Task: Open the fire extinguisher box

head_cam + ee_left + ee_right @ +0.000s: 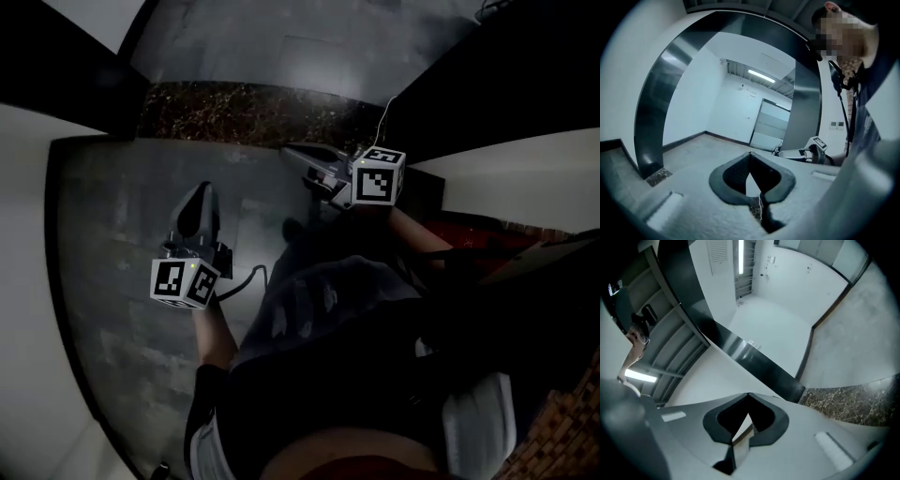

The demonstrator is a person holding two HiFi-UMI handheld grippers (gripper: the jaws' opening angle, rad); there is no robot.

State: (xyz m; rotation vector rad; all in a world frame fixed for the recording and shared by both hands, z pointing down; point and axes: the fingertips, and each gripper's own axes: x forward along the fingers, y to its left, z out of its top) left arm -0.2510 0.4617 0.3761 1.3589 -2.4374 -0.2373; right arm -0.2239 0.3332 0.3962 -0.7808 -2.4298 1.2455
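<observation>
No fire extinguisher box shows in any view. In the head view my left gripper (199, 195) hangs over the grey floor at centre left, its jaws pointing away from me. My right gripper (298, 155) is held further right and points left, its marker cube (378, 178) facing up. The left gripper view shows its own tips (750, 153) meeting with nothing between them, and the right gripper (782, 152) low at the right. The right gripper view, rolled sideways, shows its own tips (748, 394) also meeting on nothing.
A dark speckled stone strip (244, 112) crosses the floor ahead at a dark metal door frame (651, 117). Beyond it lies a white room with a large grey door (771, 126). White walls stand on both sides. Something reddish (478, 232) and brickwork (562, 422) lie at the right.
</observation>
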